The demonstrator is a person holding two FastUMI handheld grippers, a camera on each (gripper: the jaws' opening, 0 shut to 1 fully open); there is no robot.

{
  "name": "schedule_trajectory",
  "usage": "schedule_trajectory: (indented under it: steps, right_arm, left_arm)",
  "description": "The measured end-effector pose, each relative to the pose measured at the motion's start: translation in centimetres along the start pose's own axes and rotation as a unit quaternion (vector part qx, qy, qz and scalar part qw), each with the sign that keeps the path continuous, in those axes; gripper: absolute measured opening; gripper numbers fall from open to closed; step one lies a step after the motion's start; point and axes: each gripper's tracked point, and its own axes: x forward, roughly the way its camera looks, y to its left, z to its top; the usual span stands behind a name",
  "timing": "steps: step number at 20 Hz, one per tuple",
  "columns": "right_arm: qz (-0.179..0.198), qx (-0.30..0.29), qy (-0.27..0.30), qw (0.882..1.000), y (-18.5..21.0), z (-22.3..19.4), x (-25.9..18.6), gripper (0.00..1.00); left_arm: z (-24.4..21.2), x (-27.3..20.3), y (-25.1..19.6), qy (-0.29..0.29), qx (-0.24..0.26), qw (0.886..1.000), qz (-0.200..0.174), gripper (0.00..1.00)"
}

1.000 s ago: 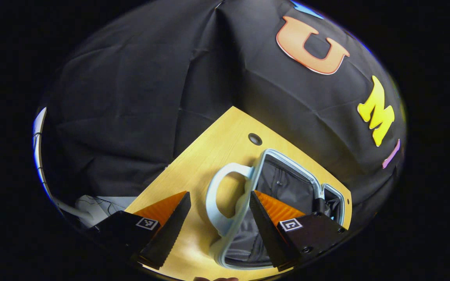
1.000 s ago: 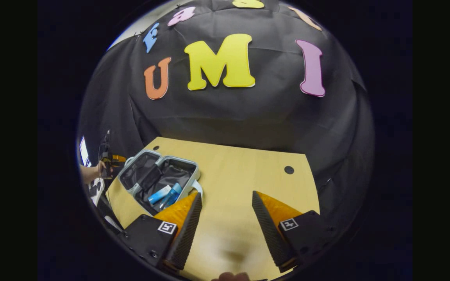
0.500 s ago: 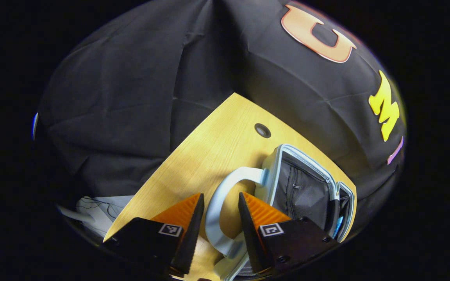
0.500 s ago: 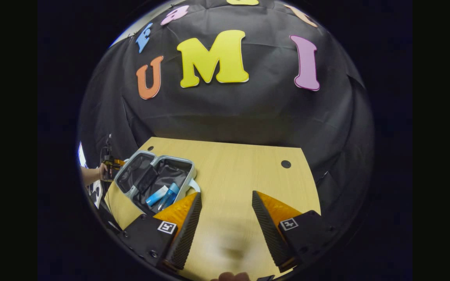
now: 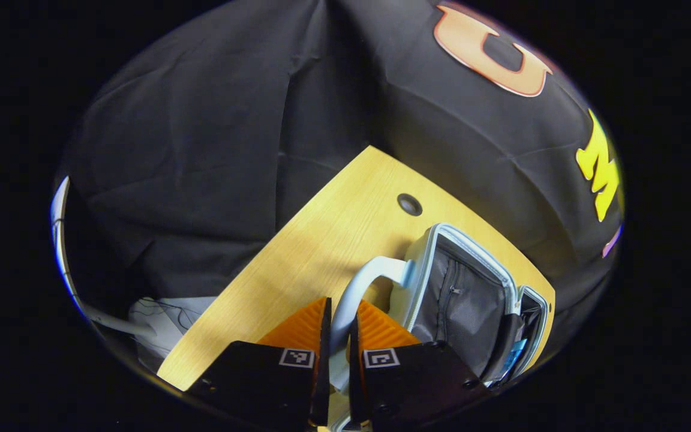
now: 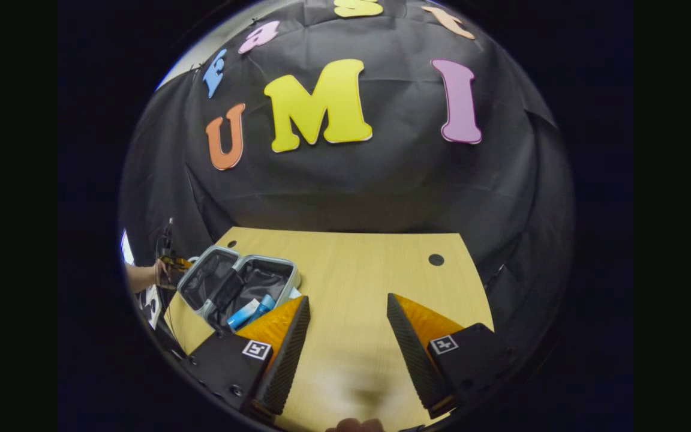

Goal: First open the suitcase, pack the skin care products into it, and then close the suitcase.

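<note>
The pale blue suitcase [image 6: 290,277] lies open at the table's left end, its dark lining showing. Two blue skin care products [image 6: 252,309] lie in its right half. In the left gripper view its near half [image 5: 462,294] stands tilted with a zip pocket inside, and the pale loop handle [image 5: 364,275] runs down between my fingers. My left gripper [image 5: 341,305] is shut on that handle. Farther off in the right gripper view, that same left gripper [image 6: 173,261] shows in a person's hand [image 6: 155,273]. My right gripper [image 6: 347,299] stands open above bare table, to the right of the suitcase.
The wooden table [image 6: 369,270] has round cable holes [image 5: 409,204] [image 6: 436,259]. Its left edge drops off close beside the suitcase, with pale cloth and cables [image 5: 159,312] below. The booth's black wall stands right behind the table.
My left gripper's fingers have come together from wide open onto the suitcase handle. The suitcase's near half has tilted up a little. My right gripper has hardly moved.
</note>
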Motion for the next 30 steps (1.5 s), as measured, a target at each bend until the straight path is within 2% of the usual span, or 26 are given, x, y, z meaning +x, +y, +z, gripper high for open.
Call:
schedule_trajectory:
  steps: [5,6,7,10,13,15,17,21,30]
  right_arm:
    - [0.031,-0.025,-0.036,0.999,1.3,1.0,-1.6,0.77]
    - [0.036,-0.027,-0.042,0.998,1.4,1.0,-1.9,0.72]
    - [0.046,-0.031,-0.053,0.997,1.4,1.2,-2.4,0.77]
    - [0.066,-0.016,-0.062,0.996,0.2,0.4,-3.8,0.77]
    - [0.065,-0.002,-0.070,0.995,-2.2,-0.2,-5.1,0.78]
    - [0.061,-0.007,-0.075,0.995,-3.7,-0.5,-6.1,0.77]
    - [0.057,-0.011,-0.080,0.995,-5.3,-0.9,-7.0,0.77]
    - [0.046,-0.002,-0.080,0.996,-7.6,-1.6,-7.8,0.77]
    - [0.021,-0.016,-0.057,0.998,-10.5,-2.7,-8.9,0.77]
  left_arm:
    - [4.6,-7.0,-4.8,-0.057,0.007,0.998,-0.021,0.14]
    - [5.1,-8.7,-6.5,-0.068,0.013,0.997,-0.027,0.14]
    - [5.9,-10.9,-8.8,-0.086,0.026,0.995,-0.034,0.14]
    - [6.8,-17.0,-17.8,-0.133,0.079,0.985,-0.074,0.13]
    - [5.1,-19.9,-26.0,-0.143,0.111,0.977,-0.112,0.13]
    - [3.2,-21.4,-30.8,-0.149,0.112,0.973,-0.138,0.13]
    - [0.3,-21.8,-35.9,-0.146,0.108,0.971,-0.158,0.13]
    - [-4.5,-20.9,-42.0,-0.142,0.145,0.965,-0.167,0.13]
    - [-14.6,-15.7,-49.3,-0.084,0.197,0.958,-0.193,0.13]
